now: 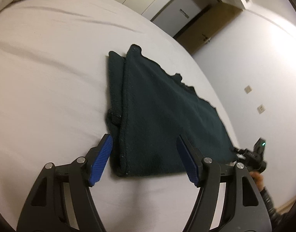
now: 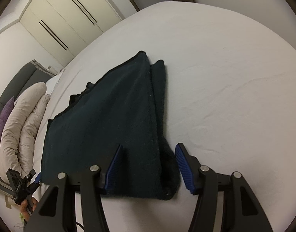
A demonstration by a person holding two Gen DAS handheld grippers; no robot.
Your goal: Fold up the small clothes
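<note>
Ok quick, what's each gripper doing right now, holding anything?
Left gripper: open, straddling a near corner of the dark green garment, not pinching it.
Right gripper: open, straddling the other near corner.

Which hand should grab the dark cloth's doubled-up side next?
Probably the right. The right gripper straddles the dark cloth's layered corner, jaws open. The left gripper straddles the other near corner.

At my ten o'clock a rolled beige duvet (image 2: 22, 119) lies on the white bed (image 2: 225, 87), a purple cushion (image 2: 4, 116) beside it. Cream wardrobe doors (image 2: 57, 19) stand at eleven; a wooden door (image 1: 202, 32) at one.
</note>
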